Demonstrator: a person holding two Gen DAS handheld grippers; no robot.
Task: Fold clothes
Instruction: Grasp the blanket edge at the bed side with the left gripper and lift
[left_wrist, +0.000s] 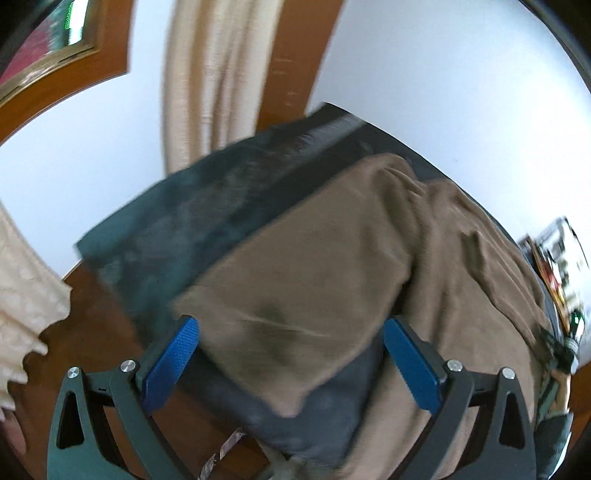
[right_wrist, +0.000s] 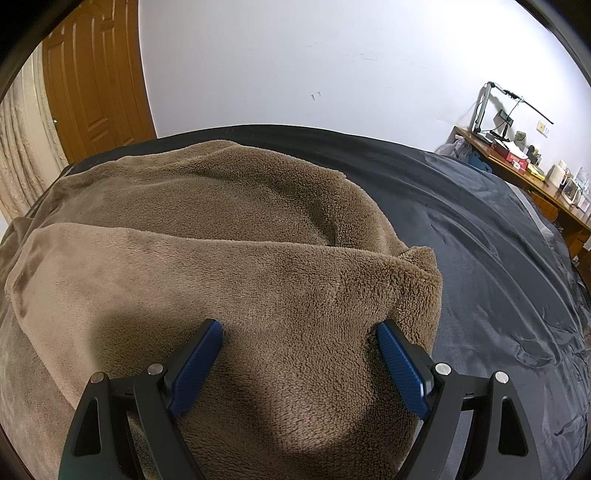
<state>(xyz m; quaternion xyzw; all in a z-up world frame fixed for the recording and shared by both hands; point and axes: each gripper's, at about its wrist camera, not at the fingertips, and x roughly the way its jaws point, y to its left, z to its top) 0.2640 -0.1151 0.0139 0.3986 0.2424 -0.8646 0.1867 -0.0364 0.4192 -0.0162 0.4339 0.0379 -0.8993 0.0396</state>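
Note:
A brown fleece garment lies spread on a bed with a dark sheet, one flap folded over its near part. My right gripper is open, its blue pads set wide and its tips down on the folded fleece near its right edge. In the blurred left wrist view the same brown garment lies on the dark bed. My left gripper hovers open over a folded corner of it, with nothing pinched between its pads.
A wooden door and a cream curtain stand beyond the bed's far left. A cluttered wooden desk runs along the right wall. Wooden floor and a lace curtain lie beside the bed's corner.

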